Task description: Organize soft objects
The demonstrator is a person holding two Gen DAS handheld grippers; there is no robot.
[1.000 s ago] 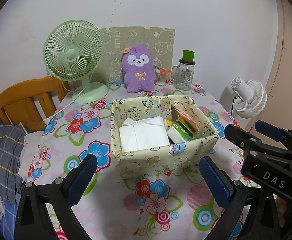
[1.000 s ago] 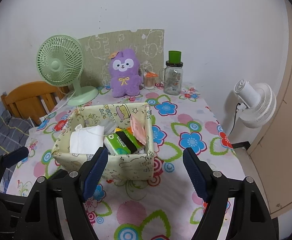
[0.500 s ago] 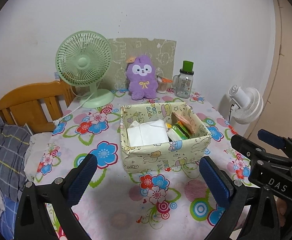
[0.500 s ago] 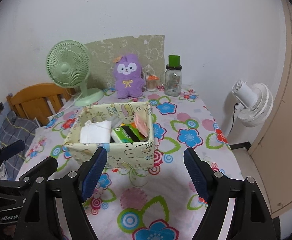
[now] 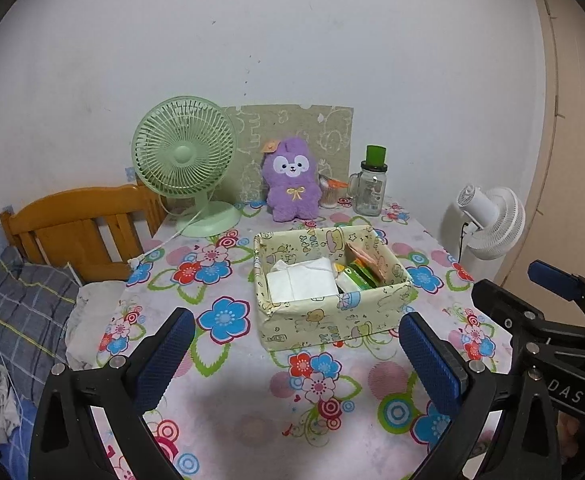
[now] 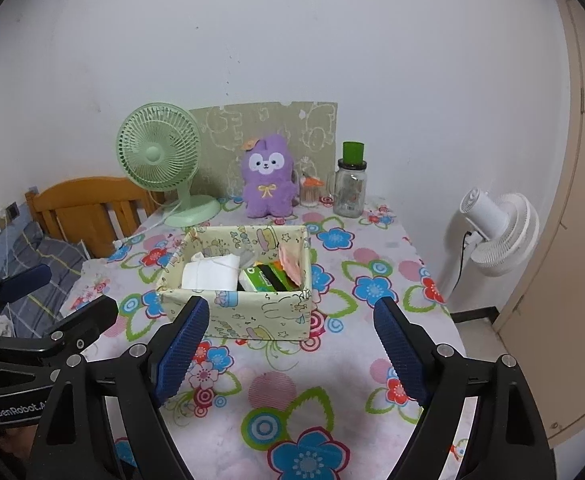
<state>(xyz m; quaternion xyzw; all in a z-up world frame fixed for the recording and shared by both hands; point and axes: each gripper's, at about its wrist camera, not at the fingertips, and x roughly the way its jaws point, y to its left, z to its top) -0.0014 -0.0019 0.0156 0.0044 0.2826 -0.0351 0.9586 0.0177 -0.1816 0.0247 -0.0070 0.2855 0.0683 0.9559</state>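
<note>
Fabric box (image 5: 332, 320) upright, long axis across table (image 5: 252, 420), both tools wide, right tool (image 6: 292, 344) opening, empty

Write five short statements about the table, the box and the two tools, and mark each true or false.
1. The fabric box holds a white tissue pack. True.
2. The purple plush toy lies inside the box. False: it stands at the back of the table, by the wall.
3. The green fan stands left of the plush toy. True.
4. The left tool is clamped on the box. False: its fingers stand apart with nothing between them.
5. The right tool carries a green packet. False: its jaws are opening and empty; the green packet sits in the box.
</note>
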